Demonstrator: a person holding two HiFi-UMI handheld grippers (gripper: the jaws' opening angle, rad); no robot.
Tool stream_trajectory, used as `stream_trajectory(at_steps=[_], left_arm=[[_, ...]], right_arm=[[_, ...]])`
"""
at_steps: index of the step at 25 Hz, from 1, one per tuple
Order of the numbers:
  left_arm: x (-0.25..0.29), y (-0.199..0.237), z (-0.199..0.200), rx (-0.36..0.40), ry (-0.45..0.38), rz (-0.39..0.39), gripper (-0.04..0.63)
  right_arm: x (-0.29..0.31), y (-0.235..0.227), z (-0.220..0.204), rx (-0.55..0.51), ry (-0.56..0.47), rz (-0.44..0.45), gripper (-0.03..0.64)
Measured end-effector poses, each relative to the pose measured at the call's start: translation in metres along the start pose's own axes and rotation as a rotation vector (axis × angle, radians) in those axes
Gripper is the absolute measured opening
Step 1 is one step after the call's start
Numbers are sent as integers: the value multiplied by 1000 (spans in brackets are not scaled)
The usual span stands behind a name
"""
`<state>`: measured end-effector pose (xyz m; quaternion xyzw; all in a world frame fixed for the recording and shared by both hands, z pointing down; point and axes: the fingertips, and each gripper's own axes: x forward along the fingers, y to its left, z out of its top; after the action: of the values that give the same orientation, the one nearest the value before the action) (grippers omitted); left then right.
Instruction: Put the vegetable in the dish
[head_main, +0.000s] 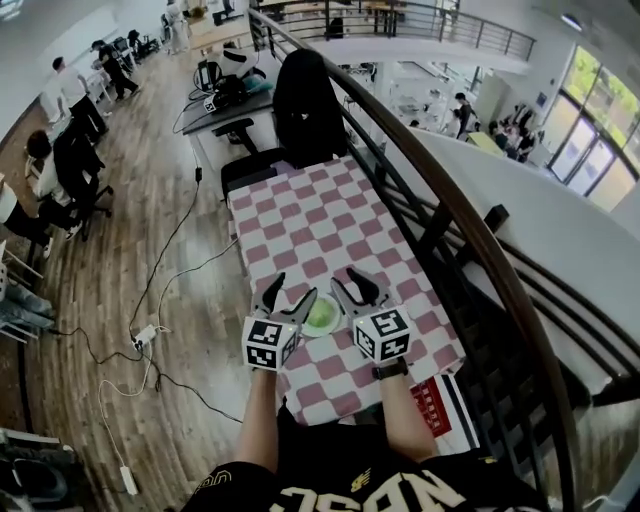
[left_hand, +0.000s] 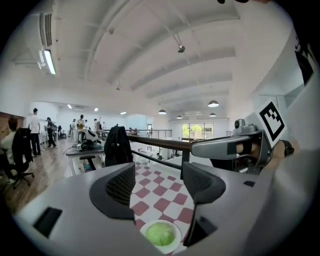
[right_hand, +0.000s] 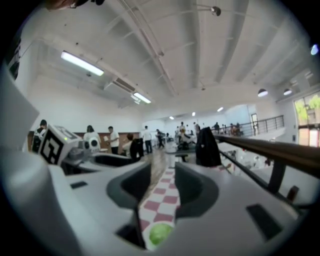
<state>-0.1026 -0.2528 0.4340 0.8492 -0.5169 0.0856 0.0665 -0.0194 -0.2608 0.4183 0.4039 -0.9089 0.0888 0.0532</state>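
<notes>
A round green vegetable (head_main: 322, 314) lies in a small white dish (head_main: 311, 333) near the front of the table with the pink-and-white checked cloth (head_main: 320, 220). Both grippers are held up level above it, side by side. My left gripper (head_main: 292, 290) is just left of the dish, its jaws apart with nothing between them. My right gripper (head_main: 358, 284) is just right of the dish, also open and empty. In the left gripper view the vegetable (left_hand: 161, 233) and dish (left_hand: 176, 244) show low between the jaws of the left gripper (left_hand: 157, 175). In the right gripper view the vegetable (right_hand: 160, 233) shows below the right gripper (right_hand: 162, 185).
A dark railing (head_main: 450, 200) runs along the table's right side, with a drop beyond it. A black chair with a jacket (head_main: 308, 105) stands at the table's far end. A red printed box (head_main: 435, 405) lies at the near right corner. Cables and a power strip (head_main: 145, 335) lie on the floor at left.
</notes>
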Motion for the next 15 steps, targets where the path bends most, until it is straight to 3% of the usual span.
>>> stream_trajectory(at_steps=[8, 15], left_arm=[[-61, -3, 73, 13, -185, 143, 172], [-94, -20, 99, -1, -255, 243, 44]], right_arm=[[-22, 34, 63, -72, -94, -26, 66], [-47, 50, 88, -86, -139, -61, 23]])
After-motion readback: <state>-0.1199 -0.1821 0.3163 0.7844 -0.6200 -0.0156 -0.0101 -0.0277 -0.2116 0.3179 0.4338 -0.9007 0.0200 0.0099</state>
